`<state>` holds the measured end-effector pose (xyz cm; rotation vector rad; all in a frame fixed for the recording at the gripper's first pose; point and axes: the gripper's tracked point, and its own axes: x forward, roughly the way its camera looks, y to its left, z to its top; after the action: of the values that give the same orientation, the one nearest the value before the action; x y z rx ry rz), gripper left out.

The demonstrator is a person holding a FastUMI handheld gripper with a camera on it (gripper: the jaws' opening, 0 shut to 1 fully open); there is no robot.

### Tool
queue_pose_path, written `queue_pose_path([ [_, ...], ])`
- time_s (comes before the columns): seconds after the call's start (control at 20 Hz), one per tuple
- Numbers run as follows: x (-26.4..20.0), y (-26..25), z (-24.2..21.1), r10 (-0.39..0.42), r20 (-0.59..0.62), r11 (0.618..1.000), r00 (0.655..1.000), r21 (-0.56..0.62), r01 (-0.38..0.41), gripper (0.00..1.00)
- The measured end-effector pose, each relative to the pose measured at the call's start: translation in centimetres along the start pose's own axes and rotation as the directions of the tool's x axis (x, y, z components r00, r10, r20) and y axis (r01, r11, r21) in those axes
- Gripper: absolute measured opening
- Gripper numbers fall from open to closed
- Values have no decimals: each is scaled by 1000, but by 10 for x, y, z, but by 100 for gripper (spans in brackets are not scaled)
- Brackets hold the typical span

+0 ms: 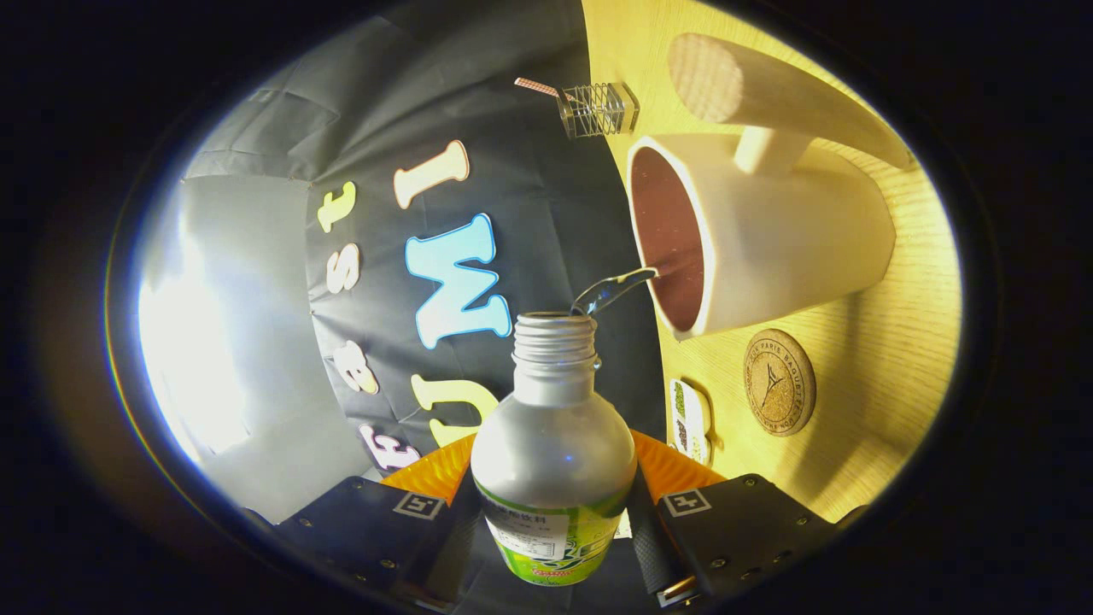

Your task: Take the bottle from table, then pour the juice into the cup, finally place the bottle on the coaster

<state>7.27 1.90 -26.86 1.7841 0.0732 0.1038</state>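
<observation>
Between the fingers (555,521), clamped from both sides: bottle (553,444), tipped, thin stream reaching the cup (768,248) on the surface (888,359). Risk of spilling past the rim if tilted unsteadily; coaster (779,383) waiting nearby.

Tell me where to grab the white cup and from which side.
Grip the cup across its plain wall below the rim, from the side opposite its handle. The handle juts out and liquid is streaming from the bottle, which the tool is shut on, into the open mouth, so keep clear of both.
</observation>
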Motion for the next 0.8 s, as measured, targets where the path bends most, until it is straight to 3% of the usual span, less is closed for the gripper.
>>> queue_pose_path([
  [0.8,-3,-5,10,7,21,999,1000,42,-8,77],
])
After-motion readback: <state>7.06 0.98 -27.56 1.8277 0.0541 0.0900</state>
